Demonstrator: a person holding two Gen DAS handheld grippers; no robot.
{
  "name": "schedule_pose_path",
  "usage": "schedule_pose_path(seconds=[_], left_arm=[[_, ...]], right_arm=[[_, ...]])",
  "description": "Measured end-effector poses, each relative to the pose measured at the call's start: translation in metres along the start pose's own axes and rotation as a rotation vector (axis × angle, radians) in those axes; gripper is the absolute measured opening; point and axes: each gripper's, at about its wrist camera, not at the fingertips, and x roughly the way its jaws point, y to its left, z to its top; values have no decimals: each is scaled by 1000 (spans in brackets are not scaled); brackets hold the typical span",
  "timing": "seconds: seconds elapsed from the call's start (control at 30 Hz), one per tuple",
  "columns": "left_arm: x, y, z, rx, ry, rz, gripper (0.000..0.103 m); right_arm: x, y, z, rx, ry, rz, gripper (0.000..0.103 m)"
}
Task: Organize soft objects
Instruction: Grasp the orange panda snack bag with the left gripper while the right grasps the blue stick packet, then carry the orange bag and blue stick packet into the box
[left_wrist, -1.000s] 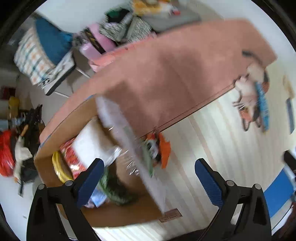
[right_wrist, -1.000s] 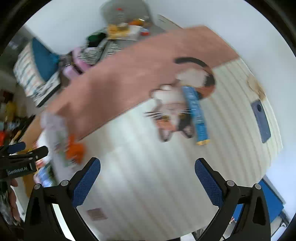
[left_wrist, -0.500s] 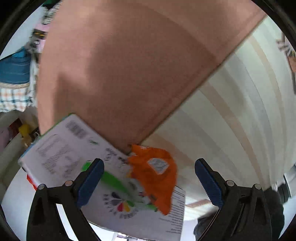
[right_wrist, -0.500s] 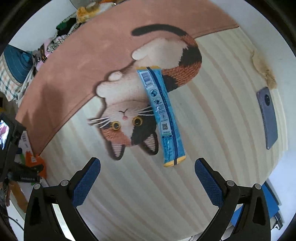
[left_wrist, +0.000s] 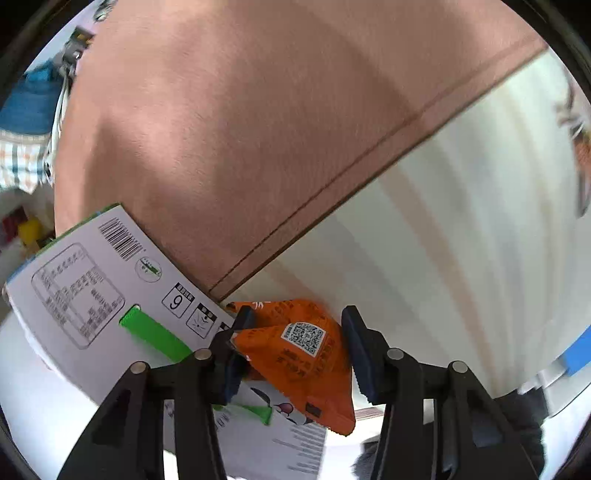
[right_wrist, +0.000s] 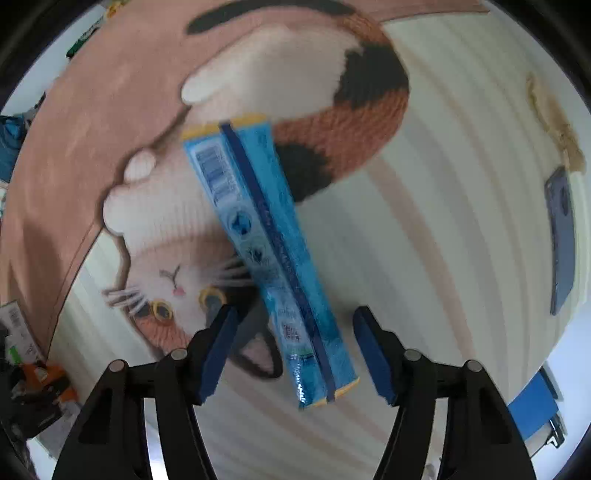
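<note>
An orange snack packet (left_wrist: 299, 350) lies on a white printed carton (left_wrist: 103, 291) at the mat's edge. My left gripper (left_wrist: 295, 325) is open, its fingers on either side of the packet; contact cannot be told. The packet shows small in the right wrist view (right_wrist: 48, 376). A long blue sachet (right_wrist: 269, 258) lies across the cat picture (right_wrist: 207, 229) on the mat. My right gripper (right_wrist: 295, 321) is open and straddles the sachet's near end without touching it.
The mat has a pink band (left_wrist: 240, 129) and pale striped area (left_wrist: 461, 240). A blue phone (right_wrist: 561, 240) lies at the right. A brown scrap (right_wrist: 554, 125) lies beyond it. Clothes and a blue object (left_wrist: 26, 110) sit far left.
Both grippers have come down close to the mat. The left has narrowed around the orange packet. The right has moved in over the blue sachet's near end and narrowed.
</note>
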Motion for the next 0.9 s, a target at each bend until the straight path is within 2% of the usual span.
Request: schedule_pose_path(seconds=[0.1,0.3,0.4,0.47,0.5,0.53,0.6,0.63,0.73,0.9], left_arm=[[-15,0,-10,-53,-63,-67,45],[-40,2,-50,-171,-203,-250,45],[-52,6,-82,-225,-279,-339,45],[-58,13,-104,-255,-320,-380,45],[-66,19,-104,-269,-337,-397,45],[-70,26,-121,-287,-365,-421,45],[-94,59,-118,-322,-402,-442,45],[-99,71,-134,-344,-429,-459,45],[-115,129,-151,-399,-477,-472,45],[-109,211,-165,-484,-493,-456,45]], right_arm=[[-6,13,-6,-15,-6,8,19],[-37,65,-43,-126,-28,92,16],[-69,100,-69,-194,-60,163,16],[-92,126,-88,-244,-84,205,16],[-104,139,-96,-266,-94,225,16],[-115,151,-105,-288,-104,248,16],[-136,173,-121,-324,-120,290,16],[-146,185,-132,-341,-127,312,16],[-173,223,-163,-394,-139,376,16],[-182,288,-207,-444,-128,399,16]])
